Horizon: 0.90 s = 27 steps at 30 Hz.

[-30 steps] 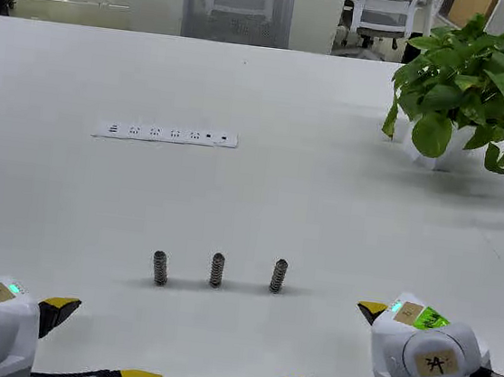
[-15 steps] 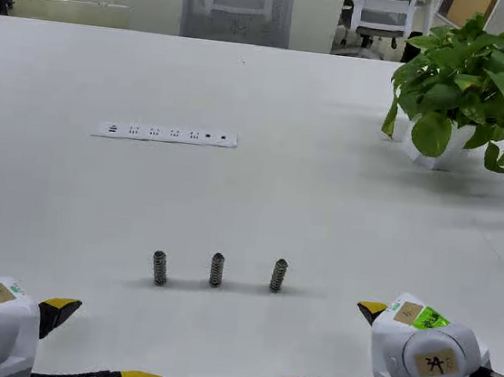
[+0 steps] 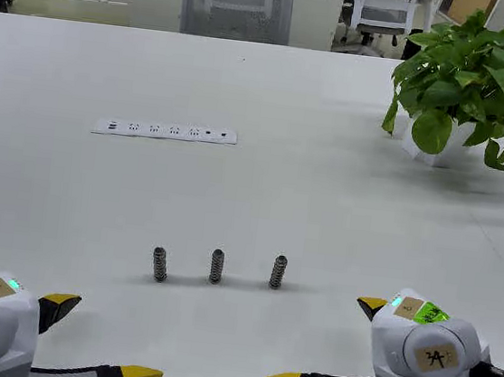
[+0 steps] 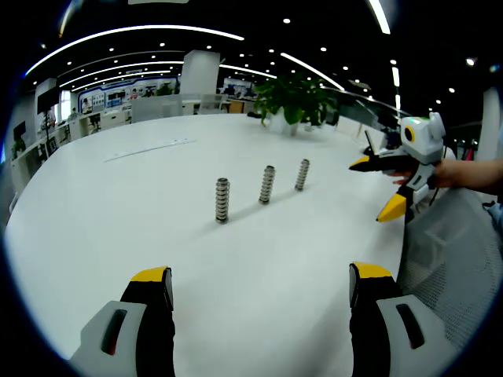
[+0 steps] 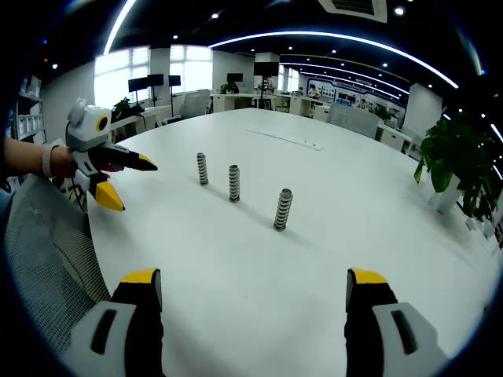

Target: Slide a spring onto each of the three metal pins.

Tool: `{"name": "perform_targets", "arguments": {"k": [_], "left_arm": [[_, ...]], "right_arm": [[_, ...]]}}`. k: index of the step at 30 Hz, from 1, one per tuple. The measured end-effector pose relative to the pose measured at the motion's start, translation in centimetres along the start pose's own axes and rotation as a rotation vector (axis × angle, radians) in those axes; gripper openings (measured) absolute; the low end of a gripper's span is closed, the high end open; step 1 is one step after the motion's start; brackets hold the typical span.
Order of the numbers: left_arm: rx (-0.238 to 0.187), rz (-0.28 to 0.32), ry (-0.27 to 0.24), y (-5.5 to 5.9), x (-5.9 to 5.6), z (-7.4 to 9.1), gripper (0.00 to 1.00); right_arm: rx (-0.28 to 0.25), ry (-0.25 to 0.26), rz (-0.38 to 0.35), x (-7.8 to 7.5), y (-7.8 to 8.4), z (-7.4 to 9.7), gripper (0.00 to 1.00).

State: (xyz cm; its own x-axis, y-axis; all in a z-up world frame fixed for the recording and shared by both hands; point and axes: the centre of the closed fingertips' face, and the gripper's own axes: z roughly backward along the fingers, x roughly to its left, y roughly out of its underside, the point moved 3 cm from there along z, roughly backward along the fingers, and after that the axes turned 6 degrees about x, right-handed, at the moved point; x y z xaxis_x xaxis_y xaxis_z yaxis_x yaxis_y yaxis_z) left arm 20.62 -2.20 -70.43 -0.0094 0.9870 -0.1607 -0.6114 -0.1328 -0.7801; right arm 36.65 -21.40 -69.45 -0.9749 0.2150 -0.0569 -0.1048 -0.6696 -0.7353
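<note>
The left gripper hovers at the near edge of the counter with its jaws apart and nothing between them. The right gripper is in the same condition on the opposite side.

Three springs stand upright in a row ahead of the grippers: left spring, middle spring, right spring. The pins cannot be made out apart from the coils; each spring is judged to be seated on one.

Hazards:
- The springs stand near one another. A wide-open jaw brought in on one spring is likely to strike its neighbour.
- No base fixing is visible. A side load from either gripper may topple a pin and its spring.
- A toppled spring may roll toward the near edge and leave the counter there.

Clearance:
- Bare counter surrounds the row on all sides.
- The power strip lies well beyond the row.
- The potted plant stands at the far right, well apart.
- Approach from the near side is unobstructed for both grippers.
</note>
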Motion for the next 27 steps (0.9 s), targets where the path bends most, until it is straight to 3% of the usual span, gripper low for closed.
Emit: {"name": "perform_targets", "arguments": {"k": [27], "left_arm": [[-0.003, -0.001, -0.003, -0.17, -0.08, 0.07, 0.94]], "right_arm": [[-0.007, -0.003, -0.008, 0.03, -0.15, 0.07, 0.99]]}}
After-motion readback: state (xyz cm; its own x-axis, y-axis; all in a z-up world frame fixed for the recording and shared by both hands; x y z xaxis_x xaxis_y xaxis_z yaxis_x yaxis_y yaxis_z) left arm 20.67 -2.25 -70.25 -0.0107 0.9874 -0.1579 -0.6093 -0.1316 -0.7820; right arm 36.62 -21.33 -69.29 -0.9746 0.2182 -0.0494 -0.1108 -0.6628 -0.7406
